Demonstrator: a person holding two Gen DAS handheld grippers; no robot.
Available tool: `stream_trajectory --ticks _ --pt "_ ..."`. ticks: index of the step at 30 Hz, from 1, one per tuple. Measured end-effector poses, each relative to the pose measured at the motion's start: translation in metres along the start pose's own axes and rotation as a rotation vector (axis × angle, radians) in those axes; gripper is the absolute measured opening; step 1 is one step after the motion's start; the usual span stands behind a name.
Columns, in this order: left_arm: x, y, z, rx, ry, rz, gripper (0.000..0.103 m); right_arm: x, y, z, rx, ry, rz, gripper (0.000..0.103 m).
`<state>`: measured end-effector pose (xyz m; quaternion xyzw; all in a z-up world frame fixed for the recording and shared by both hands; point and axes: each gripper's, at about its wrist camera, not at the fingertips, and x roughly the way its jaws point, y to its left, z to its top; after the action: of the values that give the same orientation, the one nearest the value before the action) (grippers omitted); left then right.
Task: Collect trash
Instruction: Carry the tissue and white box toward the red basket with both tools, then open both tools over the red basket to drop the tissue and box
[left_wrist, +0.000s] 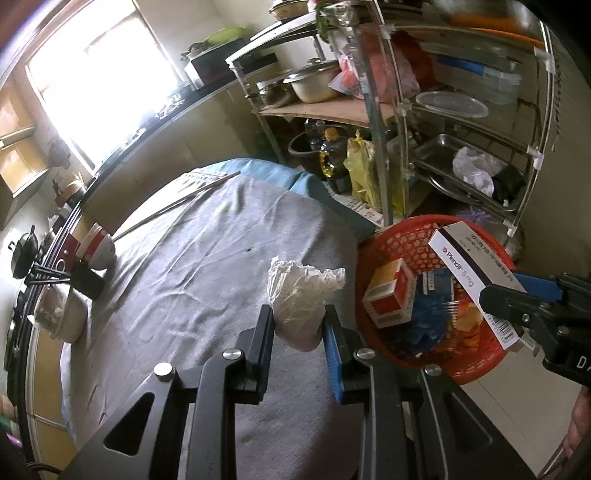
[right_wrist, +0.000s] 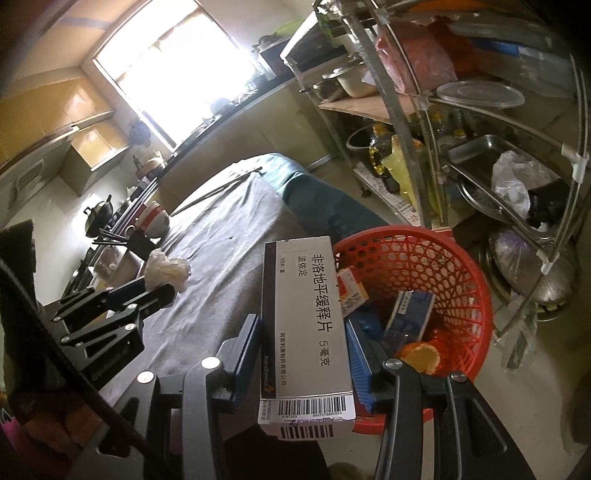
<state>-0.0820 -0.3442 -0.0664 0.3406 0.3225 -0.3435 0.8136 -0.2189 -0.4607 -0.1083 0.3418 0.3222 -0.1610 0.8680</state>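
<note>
My left gripper (left_wrist: 298, 312) is shut on a crumpled white plastic wad (left_wrist: 301, 295), held over the grey cloth near the table's right edge. Just right of it stands a red mesh basket (left_wrist: 406, 240) containing an orange-red box (left_wrist: 391, 295) and a blue packet (left_wrist: 428, 321). My right gripper (right_wrist: 303, 325) is shut on a long white medicine box (right_wrist: 306, 314), held at the basket's (right_wrist: 424, 266) near-left rim. In the left wrist view the right gripper (left_wrist: 513, 291) holds that box (left_wrist: 465, 258) above the basket. In the right wrist view the left gripper (right_wrist: 159, 288) carries the wad (right_wrist: 166, 267).
A grey cloth (left_wrist: 203, 258) covers the table. Bowls (left_wrist: 98, 243) and chopsticks sit at its left edge, and thin metal rods lie at the far end. A metal rack (left_wrist: 380, 147) with pots, trays and bags stands right behind the basket. Tiled floor lies below the basket.
</note>
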Motion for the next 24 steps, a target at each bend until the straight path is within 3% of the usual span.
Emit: stream_trajectory --ticks 10,17,20,24 --pt "0.01 -0.022 0.007 0.044 0.003 -0.039 0.028 -0.004 -0.022 -0.004 0.048 -0.008 -0.033 0.048" --pt "0.033 -0.049 0.022 0.064 0.041 -0.182 0.028 0.008 -0.053 -0.007 0.129 0.009 -0.096 0.048" --pt "0.05 -0.062 0.03 0.062 0.082 -0.281 0.03 0.015 -0.071 -0.01 0.179 0.024 -0.125 0.049" --pt "0.06 -0.081 0.036 0.084 0.088 -0.32 0.03 0.025 -0.094 -0.016 0.256 0.043 -0.121 0.049"
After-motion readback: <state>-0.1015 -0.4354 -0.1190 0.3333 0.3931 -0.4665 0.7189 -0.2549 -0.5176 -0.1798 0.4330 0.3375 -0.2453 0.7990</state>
